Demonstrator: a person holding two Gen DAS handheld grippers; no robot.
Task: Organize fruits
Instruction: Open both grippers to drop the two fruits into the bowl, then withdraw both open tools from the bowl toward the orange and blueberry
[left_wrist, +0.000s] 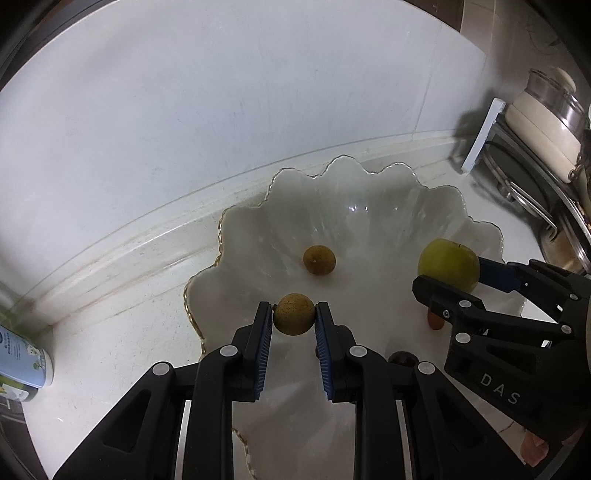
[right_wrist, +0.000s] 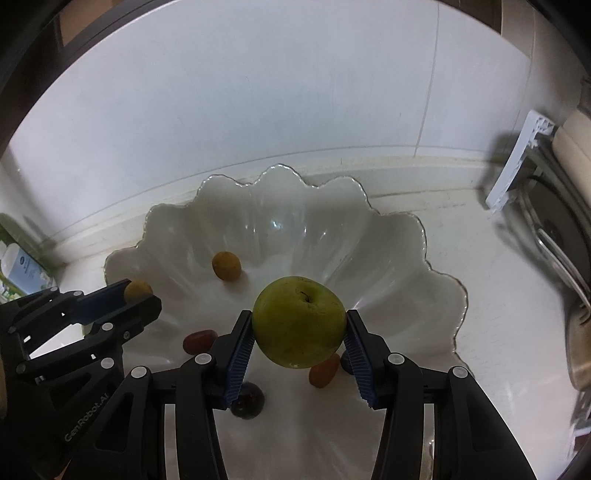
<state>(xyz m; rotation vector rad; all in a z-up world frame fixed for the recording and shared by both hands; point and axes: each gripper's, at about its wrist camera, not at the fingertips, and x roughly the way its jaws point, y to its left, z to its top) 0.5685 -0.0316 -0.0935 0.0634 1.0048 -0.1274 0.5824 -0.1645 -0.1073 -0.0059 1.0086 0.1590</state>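
Fruits are being gathered into a scalloped white bowl (left_wrist: 369, 206) that stands on a pale counter against the wall. One brown longan (left_wrist: 319, 260) lies on the bowl's floor. A second longan (left_wrist: 294, 314) is pinched between the blue pads of the left gripper (left_wrist: 294, 315), which is closed narrowly on it and held above the near rim of the bowl. A green apple (right_wrist: 299, 326) is clamped, stem up, in the right gripper (right_wrist: 299, 328), whose jaws are spread widely to fit it; it is held over the bowl's near right part.

The bowl's hollow lies ahead of and below both grippers, so each fruit would probably be carried a little forward and lowered before release. The left gripper is judged the nearer to the resting longan. Both held fruits are nearly round, so no long axis matters for placement.

Two reddish oval fruits (right_wrist: 199, 340) (right_wrist: 325, 372) and a dark round one (right_wrist: 247, 404) are seen beneath the grippers; whether they lie in the bowl or on the counter cannot be told.

"DAS" is read on the right gripper's body and "GenRobot.AI" on the left's. A blue-and-white carton (left_wrist: 24, 365) stands at far left, its print too small to read.
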